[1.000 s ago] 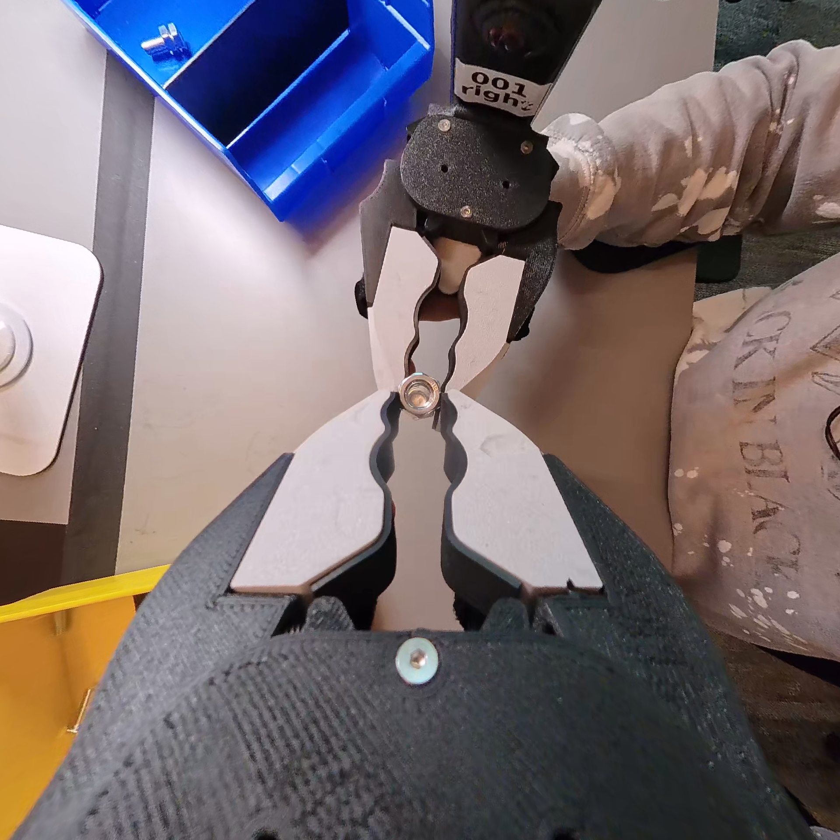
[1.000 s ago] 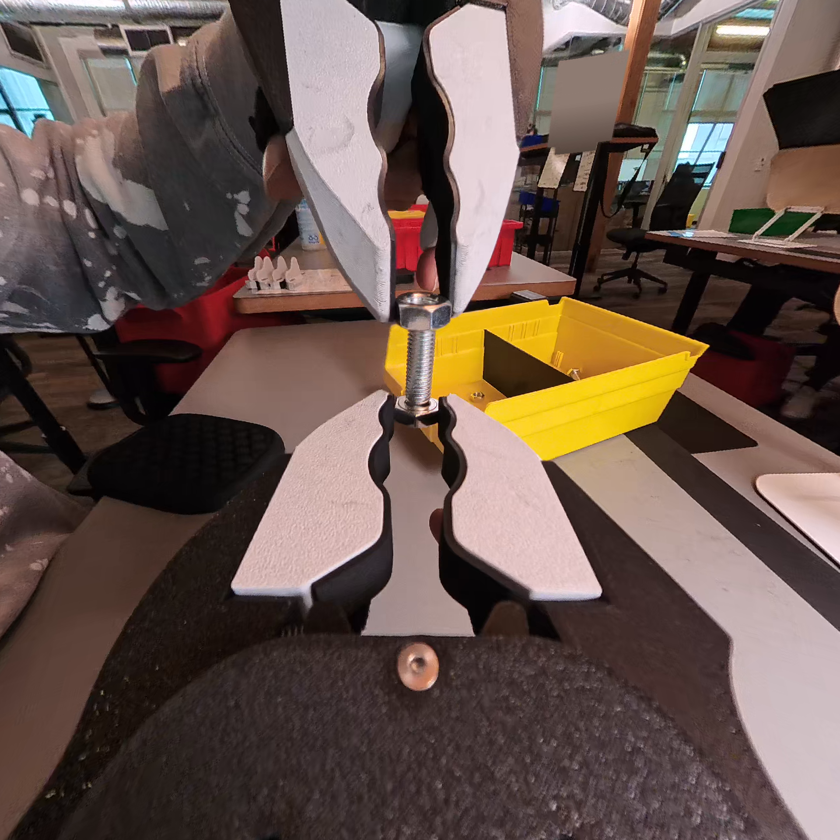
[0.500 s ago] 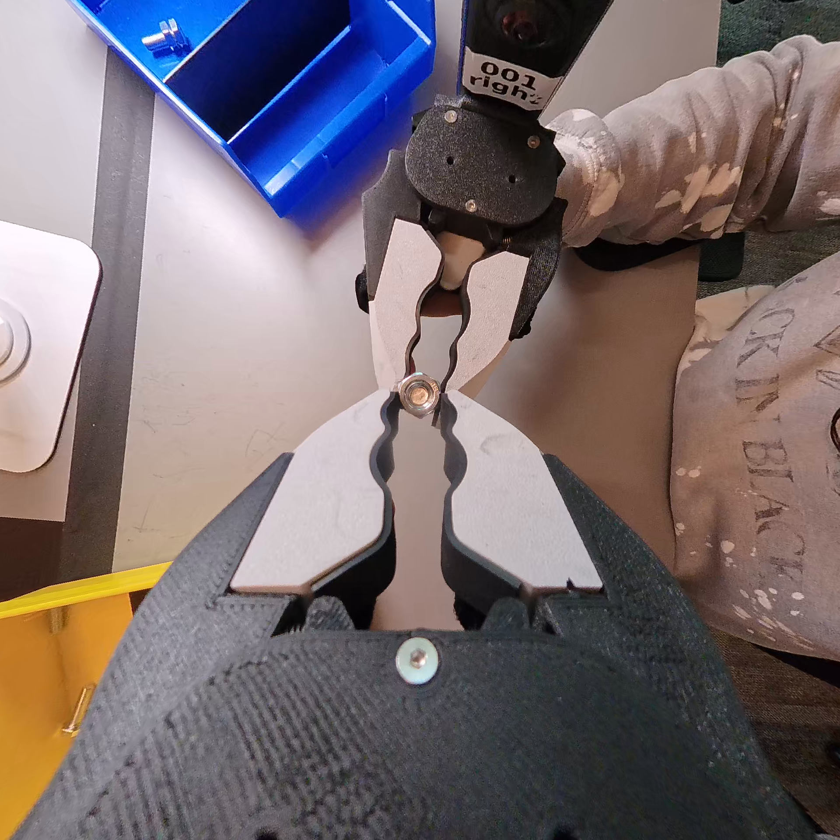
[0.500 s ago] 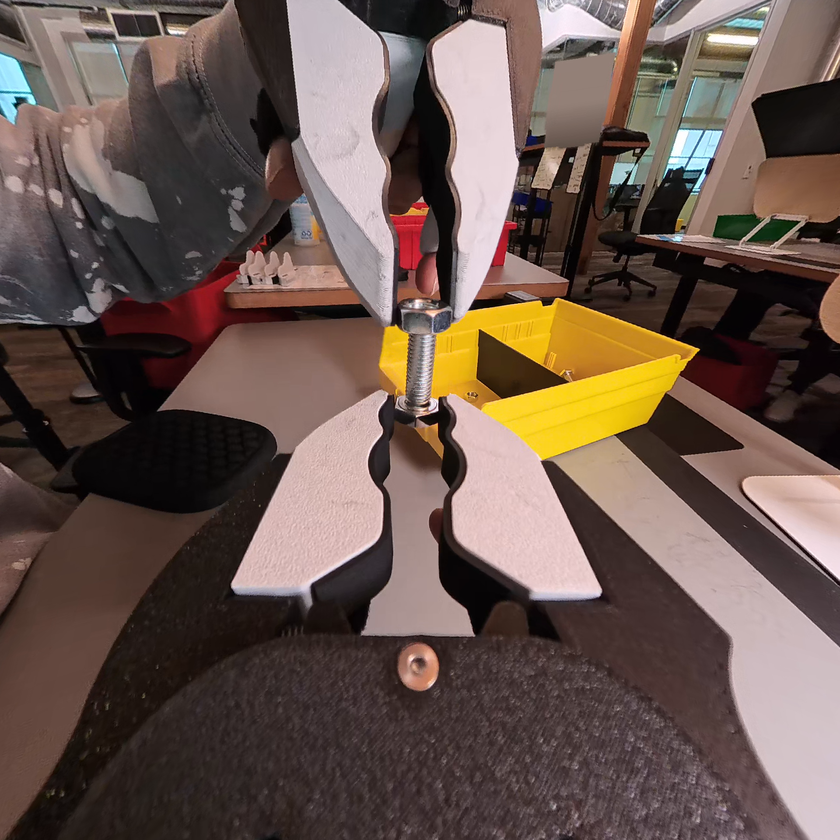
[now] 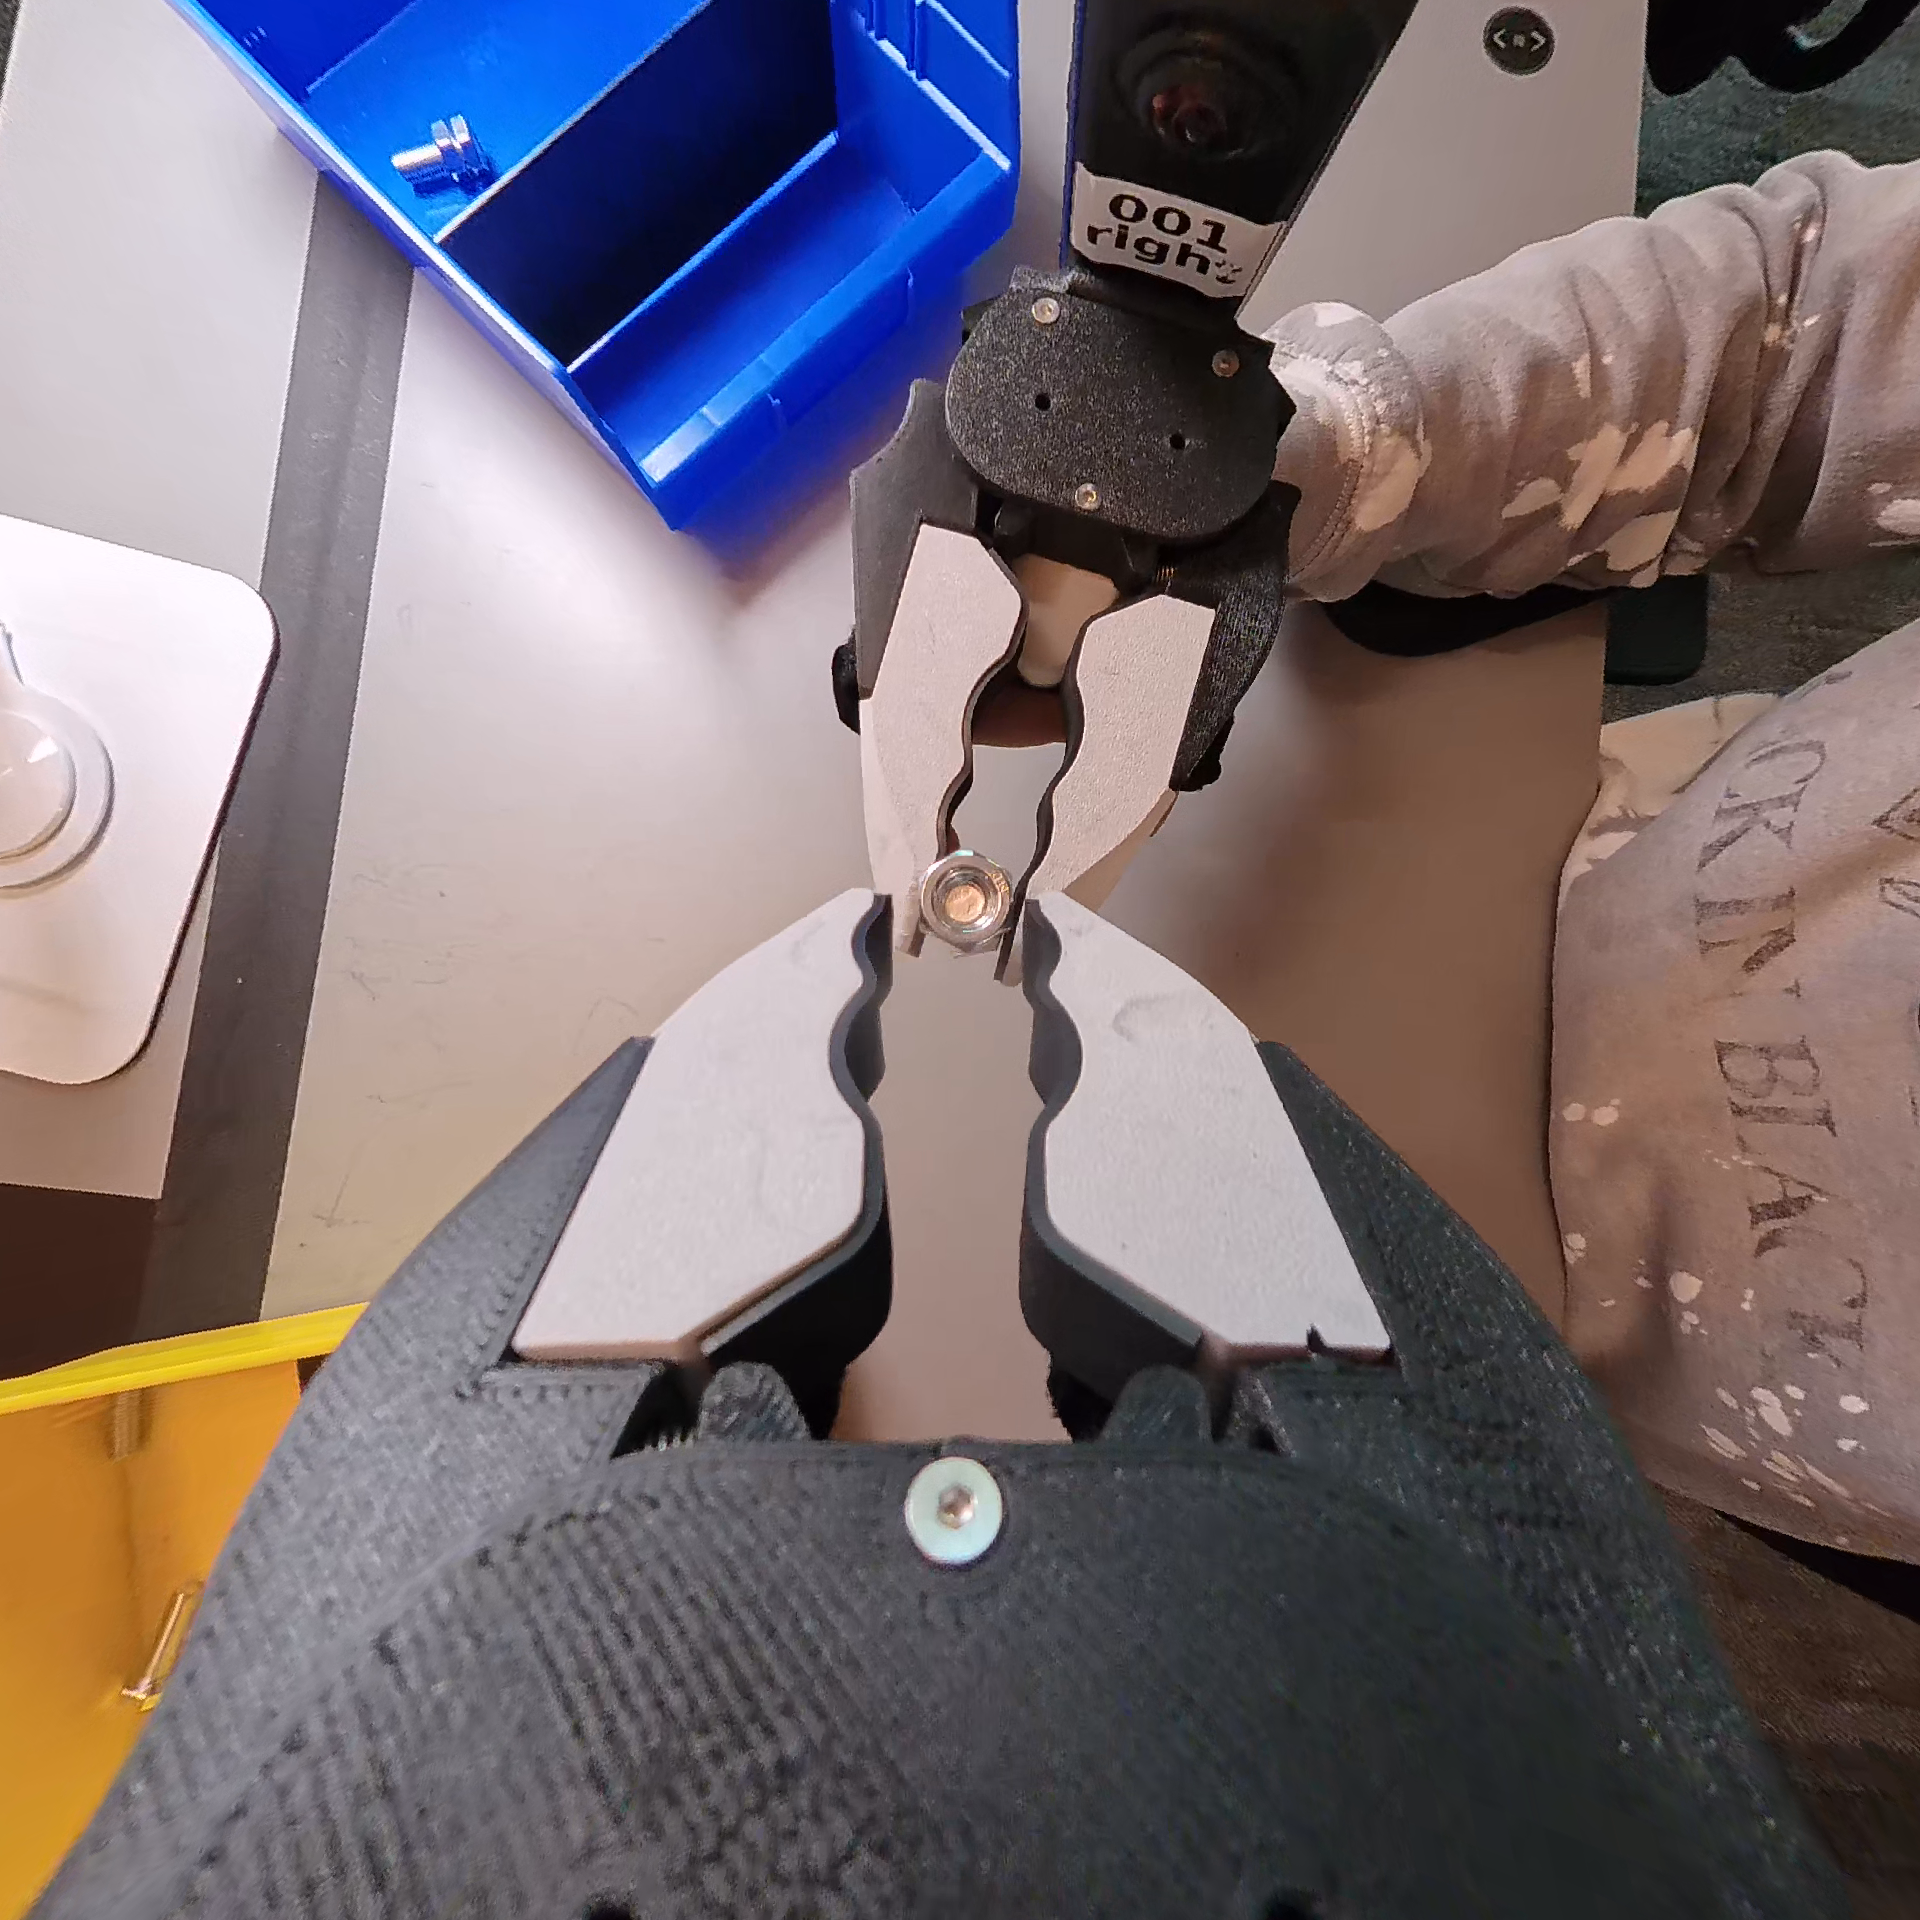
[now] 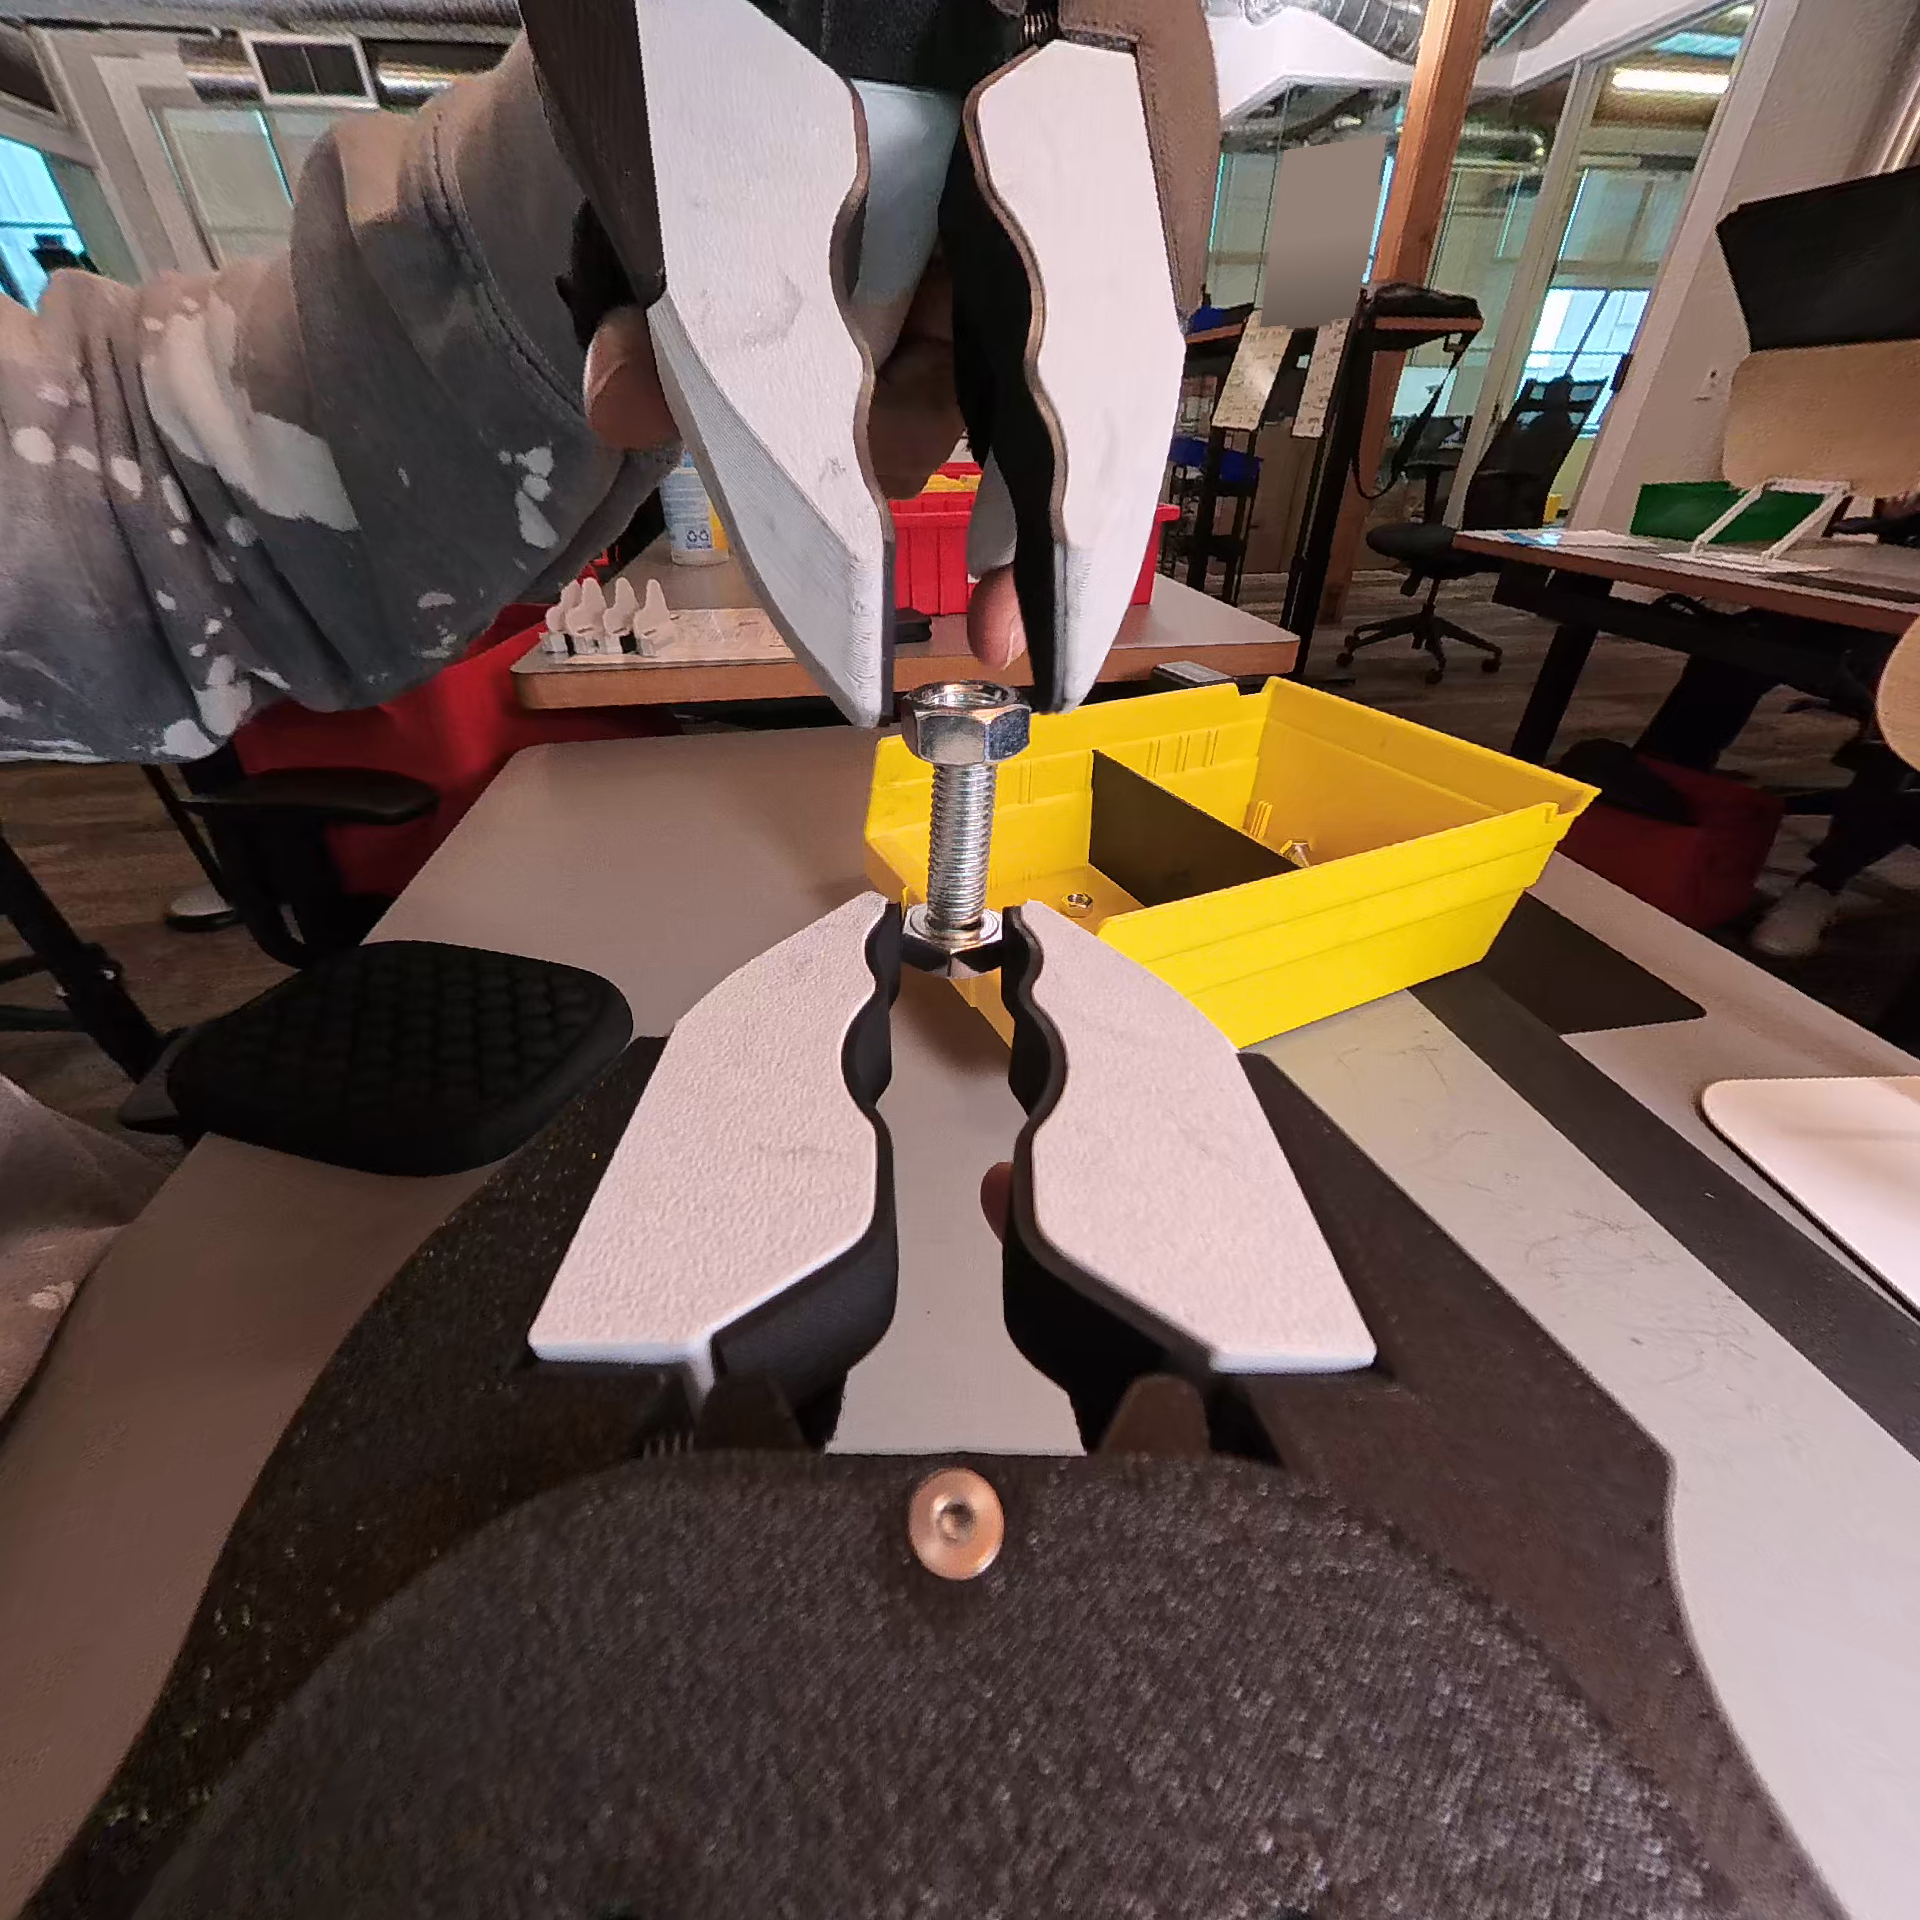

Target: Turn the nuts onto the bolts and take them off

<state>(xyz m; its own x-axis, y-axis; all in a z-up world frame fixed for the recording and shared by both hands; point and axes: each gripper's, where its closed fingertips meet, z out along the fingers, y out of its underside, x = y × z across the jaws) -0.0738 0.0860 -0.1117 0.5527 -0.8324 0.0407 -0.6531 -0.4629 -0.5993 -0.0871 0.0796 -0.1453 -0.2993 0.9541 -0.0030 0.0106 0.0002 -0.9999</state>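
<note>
Over a pale grey desk [image 5: 582, 727] with a smooth, lightly scuffed top, a zinc-bright bolt [image 6: 958, 842] stands upright in mid-air. Its hexagonal head is clamped between the jaws of the right gripper [image 6: 951, 940], which are closed down to the width of that head. The threaded shank rises to a hexagonal nut [image 6: 964, 732] seated at the very tip.

The left gripper [image 5: 954, 935] reaches down from above. Its jaws are parted slightly wider than the nut, with a tip on either side and a sliver of space showing, so they grip nothing. Both tools have flat, matt grey fingers with wavy black inner edges, set in coarse, ribbed black printed housings. A person's mottled grey sleeve [image 5: 1558, 416] reaches in behind the right one.

A glossy blue plastic bin [image 5: 831, 343] sits toward the desk's far edge in the left wrist view, with a short silver bolt [image 5: 436, 156] lying in one compartment. A yellow plastic bin [image 6: 1351, 914] with ribbed walls and a black divider [image 6: 1164, 842] rests on the desk beyond the held bolt in the right wrist view. A white slab with rounded corners [image 5: 104, 779] lies near the desk's edge.
</note>
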